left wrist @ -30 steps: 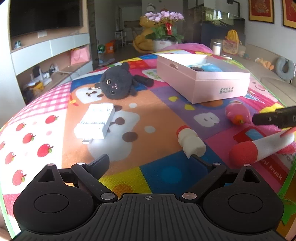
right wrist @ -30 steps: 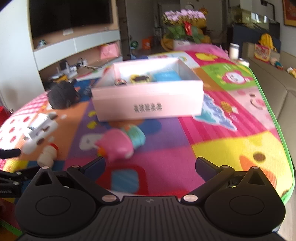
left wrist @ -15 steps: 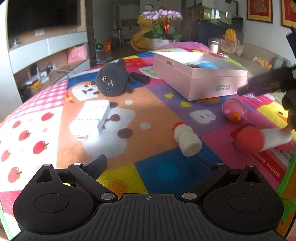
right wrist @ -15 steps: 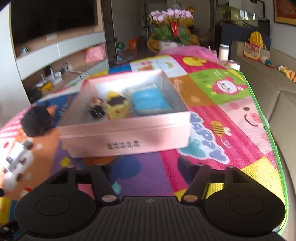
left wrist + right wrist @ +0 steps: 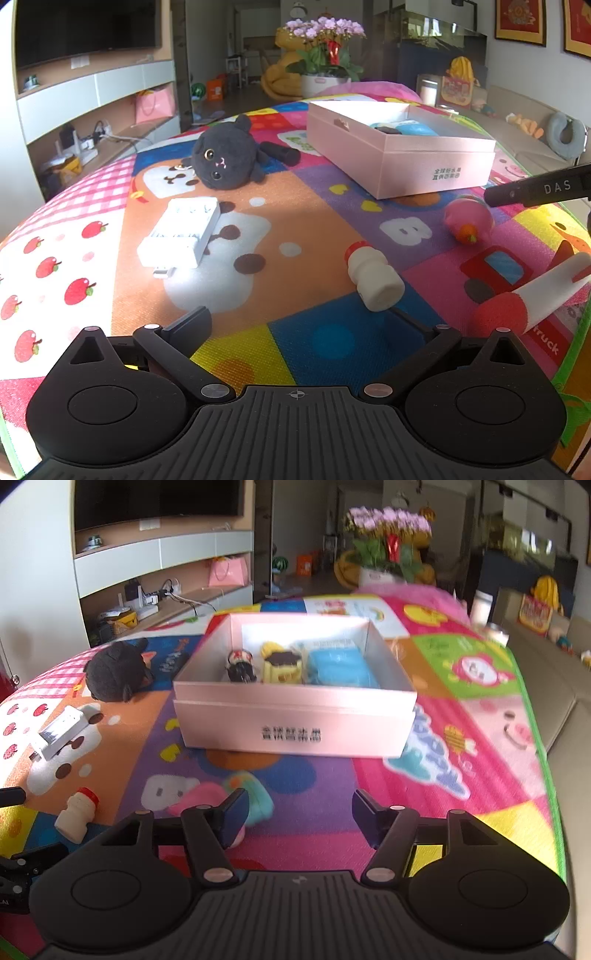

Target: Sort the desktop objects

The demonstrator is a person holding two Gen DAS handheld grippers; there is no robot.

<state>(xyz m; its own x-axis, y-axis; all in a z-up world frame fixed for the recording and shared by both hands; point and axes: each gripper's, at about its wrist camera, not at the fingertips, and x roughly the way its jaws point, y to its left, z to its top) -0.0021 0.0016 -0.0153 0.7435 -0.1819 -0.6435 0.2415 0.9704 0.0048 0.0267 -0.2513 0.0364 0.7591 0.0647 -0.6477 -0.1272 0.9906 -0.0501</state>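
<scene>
My left gripper point(image 5: 295, 321) is open wide and low over the colourful mat, with nothing between its fingers. A small white bottle with a red cap point(image 5: 373, 280) lies just beyond its right finger. My right gripper point(image 5: 299, 818) stands about half wide, its jaws opening and the gap between them bare. A pink and teal toy point(image 5: 221, 801) lies on the mat beside its left finger, partly hidden. Ahead sits the pink box point(image 5: 295, 734), holding a small figure point(image 5: 240, 666), a yellow toy point(image 5: 282, 664) and a blue pack point(image 5: 340, 668).
A black plush cat point(image 5: 225, 158) and a white flat device point(image 5: 181, 232) lie on the mat's left half. A red-tipped white foam rocket point(image 5: 532, 299) lies at the right, near the mat's green edge. A sofa runs along the right side.
The right gripper's jaws went from wide to about half width, and it swung to face the box from above the pink toy. The left gripper has not moved.
</scene>
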